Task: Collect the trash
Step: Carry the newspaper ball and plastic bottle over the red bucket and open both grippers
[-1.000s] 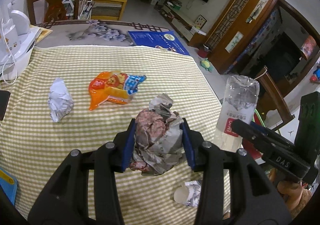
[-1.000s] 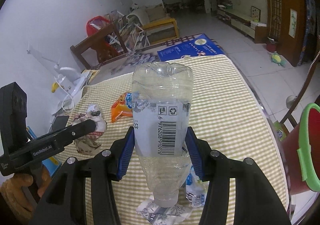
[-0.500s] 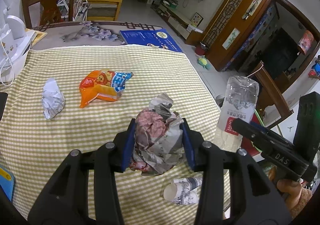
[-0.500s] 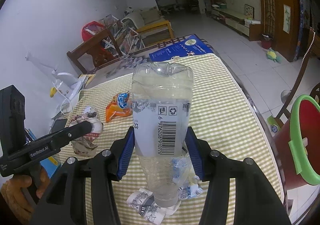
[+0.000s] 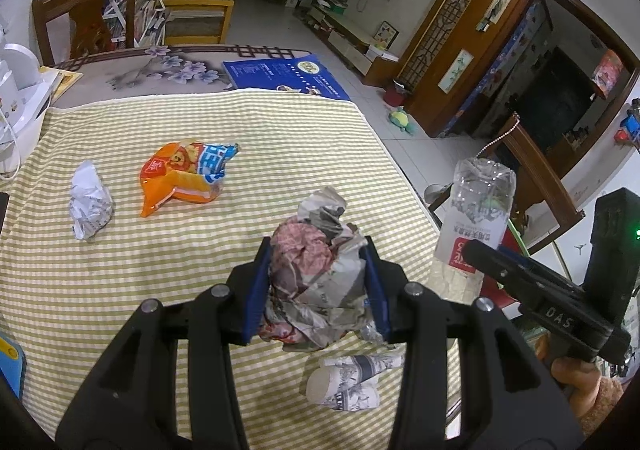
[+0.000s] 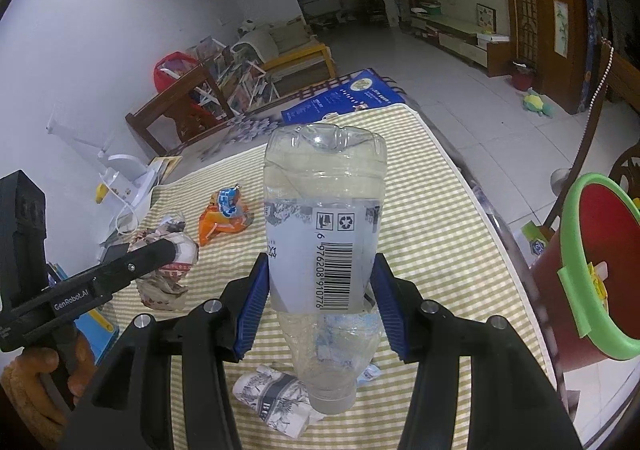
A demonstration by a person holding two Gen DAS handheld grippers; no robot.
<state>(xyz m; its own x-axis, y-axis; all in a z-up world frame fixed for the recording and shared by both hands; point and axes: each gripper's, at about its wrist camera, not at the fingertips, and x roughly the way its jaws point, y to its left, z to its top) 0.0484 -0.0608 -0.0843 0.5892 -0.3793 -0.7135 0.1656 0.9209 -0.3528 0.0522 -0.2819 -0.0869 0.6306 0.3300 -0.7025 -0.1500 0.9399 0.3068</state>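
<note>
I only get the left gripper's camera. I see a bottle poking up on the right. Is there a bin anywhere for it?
Observer: Yes. The right wrist view shows a red bin with a green rim just past the table's right edge.
Operator: Which way up is the bottle?
Observer: Upside down. The plastic bottle has its cap end pointing down, and the right gripper is shut on its label.
Operator: What's under it?
Observer: A crumpled paper cup lies on the checked cloth right below the cap.
Operator: How does my paper ball look from over there?
Observer: The newspaper wad sits clamped in the left gripper, with the orange snack bag behind it.
</note>
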